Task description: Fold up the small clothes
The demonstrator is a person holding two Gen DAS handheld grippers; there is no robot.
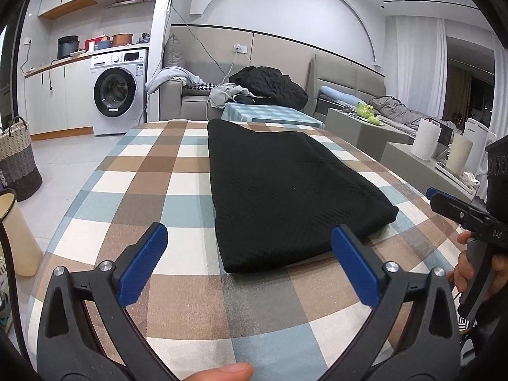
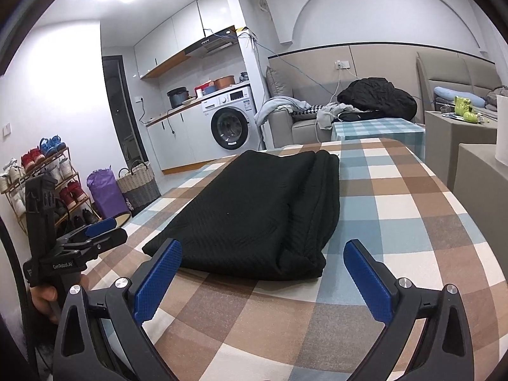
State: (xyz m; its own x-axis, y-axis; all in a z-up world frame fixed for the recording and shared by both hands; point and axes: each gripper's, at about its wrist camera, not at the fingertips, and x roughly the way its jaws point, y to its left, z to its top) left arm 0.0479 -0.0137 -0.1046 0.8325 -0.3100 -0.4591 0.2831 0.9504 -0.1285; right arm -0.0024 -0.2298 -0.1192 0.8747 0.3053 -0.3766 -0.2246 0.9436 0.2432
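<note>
A black knitted garment point(image 1: 279, 187) lies folded into a long strip on the checked tablecloth point(image 1: 165, 177), running away from me. My left gripper point(image 1: 249, 238) is open just short of its near edge, with nothing between the blue pads. The right gripper point(image 1: 444, 200) shows at the right edge of this view, held by a hand. In the right wrist view the same black garment point(image 2: 254, 209) lies ahead, its folded layers showing on the right side. My right gripper point(image 2: 263, 254) is open at the near end, empty. The left gripper point(image 2: 98, 235) appears at the left.
A washing machine point(image 1: 119, 95) and a woven basket point(image 1: 17, 158) stand left of the table. A sofa with a dark coat point(image 1: 270, 85) and a small checked table point(image 1: 270, 116) lie beyond. Grey blocks with paper rolls point(image 1: 425, 143) stand at the right. A shoe rack point(image 2: 41, 177) is at the left.
</note>
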